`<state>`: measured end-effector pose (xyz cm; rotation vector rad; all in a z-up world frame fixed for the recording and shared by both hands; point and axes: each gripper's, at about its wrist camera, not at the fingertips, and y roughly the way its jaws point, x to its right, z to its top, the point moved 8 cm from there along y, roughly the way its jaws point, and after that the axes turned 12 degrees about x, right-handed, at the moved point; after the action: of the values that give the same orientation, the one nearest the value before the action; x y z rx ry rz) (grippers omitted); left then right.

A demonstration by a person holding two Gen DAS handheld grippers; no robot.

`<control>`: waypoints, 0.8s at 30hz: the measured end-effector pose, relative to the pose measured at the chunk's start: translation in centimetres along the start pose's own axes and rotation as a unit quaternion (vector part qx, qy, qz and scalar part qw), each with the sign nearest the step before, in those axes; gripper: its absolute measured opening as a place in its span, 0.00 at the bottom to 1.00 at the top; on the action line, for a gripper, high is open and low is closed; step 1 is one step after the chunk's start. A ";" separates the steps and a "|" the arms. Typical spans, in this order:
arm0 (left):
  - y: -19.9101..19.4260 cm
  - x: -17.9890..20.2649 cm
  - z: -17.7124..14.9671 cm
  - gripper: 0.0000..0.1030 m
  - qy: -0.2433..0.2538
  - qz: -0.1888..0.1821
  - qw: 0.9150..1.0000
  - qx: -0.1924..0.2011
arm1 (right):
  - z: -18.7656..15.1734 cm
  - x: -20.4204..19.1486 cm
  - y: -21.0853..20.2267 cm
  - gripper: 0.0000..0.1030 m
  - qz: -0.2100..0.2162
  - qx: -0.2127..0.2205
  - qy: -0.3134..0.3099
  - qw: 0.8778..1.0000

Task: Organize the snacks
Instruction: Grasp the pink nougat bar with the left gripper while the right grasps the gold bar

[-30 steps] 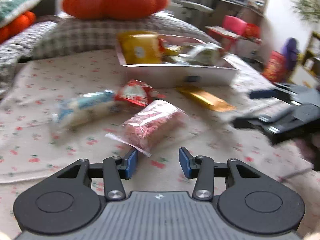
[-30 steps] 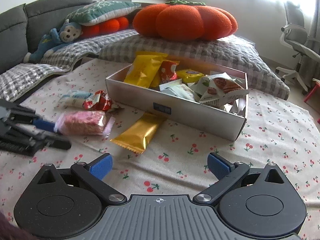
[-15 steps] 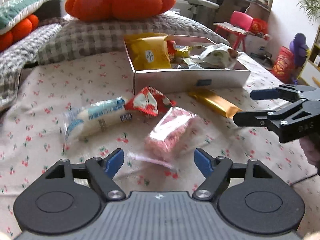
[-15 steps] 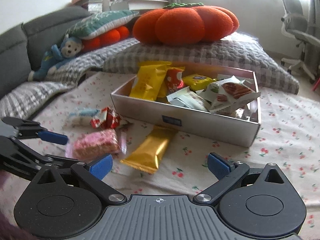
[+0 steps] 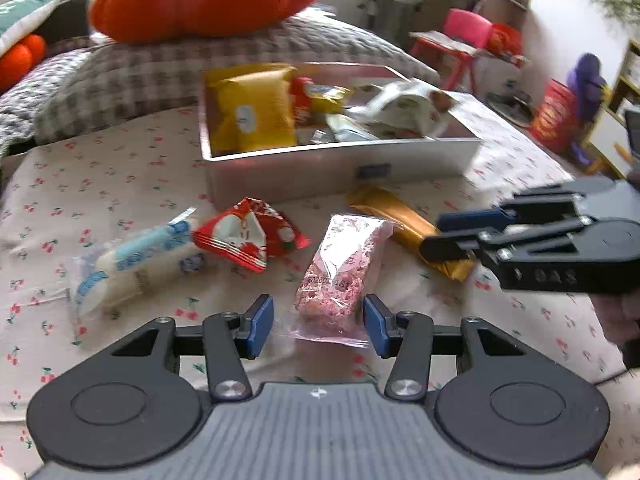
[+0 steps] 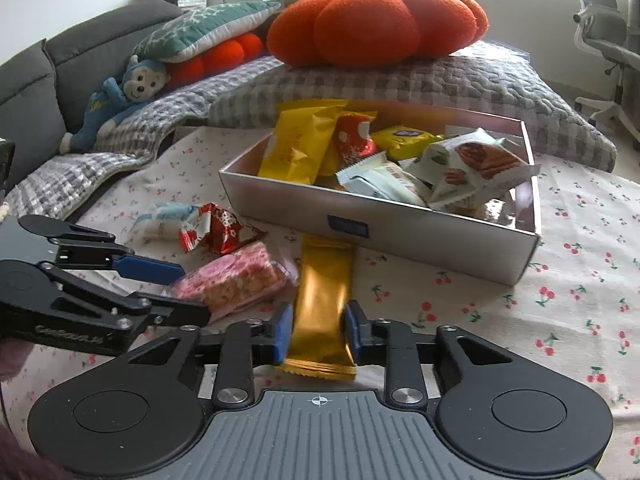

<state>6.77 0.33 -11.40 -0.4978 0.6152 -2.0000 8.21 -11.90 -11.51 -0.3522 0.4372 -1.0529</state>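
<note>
R gripper point(image 6: 316, 334) is pinching gold bar point(image 6: 322, 300) at lower centre – L gripper point(image 5: 318, 326) is closing, pads not yet touching pink pack point(image 5: 340, 272) btwn them.

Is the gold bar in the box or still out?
Out. The gold bar lies on the cloth in front of the box, with the right gripper shut on it.

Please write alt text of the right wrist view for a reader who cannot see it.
The right hand-held gripper is shut on a gold snack bar lying on a cherry-print cloth before a grey box full of snacks. At left, the left hand-held gripper is closing around a pink snack pack.
</note>
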 end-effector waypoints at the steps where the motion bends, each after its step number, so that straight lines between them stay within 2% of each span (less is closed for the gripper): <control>1: 0.0 0.3 -0.1 0.44 -0.001 -0.011 1.000 -0.006 | -0.1 0.2 -0.2 0.24 -0.003 -0.003 -0.002 1.000; 3: -0.2 0.8 -0.4 0.46 -0.007 -0.036 0.999 -0.022 | -0.3 0.7 -0.8 0.24 -0.010 -0.009 -0.003 1.000; 5: -0.4 1.2 -0.4 0.48 -0.005 -0.045 0.999 -0.028 | -0.6 1.1 -1.3 0.24 -0.017 -0.013 -0.006 1.000; 8: -0.6 1.5 0.2 0.61 -0.005 -0.045 0.999 -0.017 | -0.6 1.4 -1.7 0.32 -0.015 -0.014 -0.001 1.000; 11: -0.1 2.0 0.8 0.65 -0.005 -0.045 0.999 -0.007 | -0.5 1.6 -1.6 0.42 -0.013 -0.010 0.003 1.000; 15: 1.1 2.8 0.7 0.60 0.011 -0.033 0.999 -0.017 | -0.2 1.3 -1.1 0.45 -0.017 -0.005 -0.011 1.000; 18: 1.9 3.1 0.5 0.52 0.029 -0.013 0.999 -0.028 | -0.3 0.8 -0.3 0.45 -0.029 -0.007 -0.046 0.998; 21: 2.3 3.2 0.5 0.52 0.045 0.001 0.998 -0.032 | -0.7 0.5 0.1 0.45 -0.041 -0.005 -0.092 0.995; 24: 2.4 3.2 0.7 0.46 0.044 0.008 0.998 -0.033 | -0.6 0.4 0.3 0.45 -0.041 0.001 -0.098 0.994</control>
<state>7.30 -3.65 -12.04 -0.4443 0.7400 -1.9999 8.27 -12.15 -12.27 -0.4707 0.2474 -1.0866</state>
